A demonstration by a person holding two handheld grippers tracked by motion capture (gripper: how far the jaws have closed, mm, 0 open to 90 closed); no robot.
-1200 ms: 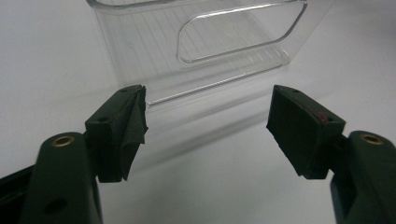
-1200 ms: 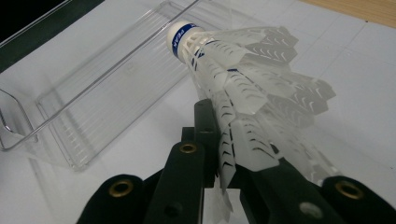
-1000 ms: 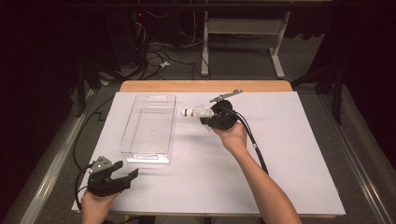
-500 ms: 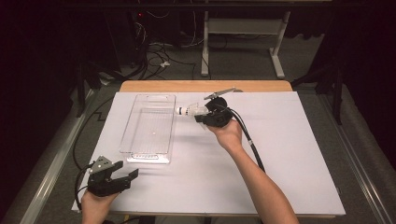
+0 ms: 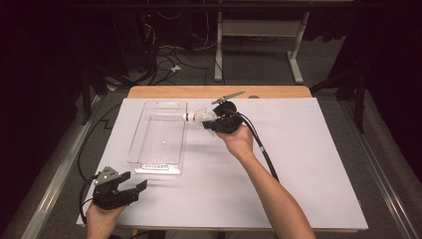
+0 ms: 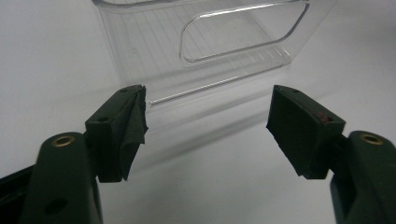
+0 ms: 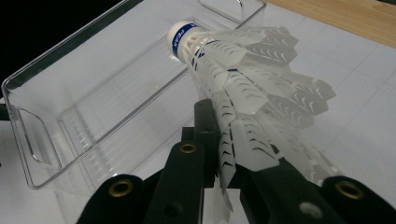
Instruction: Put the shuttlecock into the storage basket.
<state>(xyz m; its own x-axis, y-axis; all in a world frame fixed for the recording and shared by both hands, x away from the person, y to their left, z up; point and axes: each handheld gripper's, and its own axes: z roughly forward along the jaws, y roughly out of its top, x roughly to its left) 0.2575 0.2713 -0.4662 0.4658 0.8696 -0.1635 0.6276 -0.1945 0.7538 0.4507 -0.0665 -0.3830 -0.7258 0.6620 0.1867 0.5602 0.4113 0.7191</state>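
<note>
The right claw (image 5: 208,121) pinches our shuttlecock (image 7: 243,79) at frame centre, beside the clear bin (image 5: 159,134); our left claw (image 5: 132,189) gapes empty, lower left.

White sheet (image 5: 308,164) covers the wooden table (image 5: 199,92); cables (image 5: 164,62) lie behind.

1. Table (image 5: 209,91): light wooden top, showing as a strip along the far edge.
2. White sheet (image 5: 308,164): covers nearly the whole top, from the near edge up to the wooden strip. The right gripper view shows a faint grid printed on it.
3. Clear plastic bin (image 5: 158,139): stands directly on the sheet, left of centre, long side running near to far. Ribbed floor, handle cutouts in the end walls, nothing visible inside.
4. Floor around the table: grey, with dark cables lying beyond the far edge.
</note>
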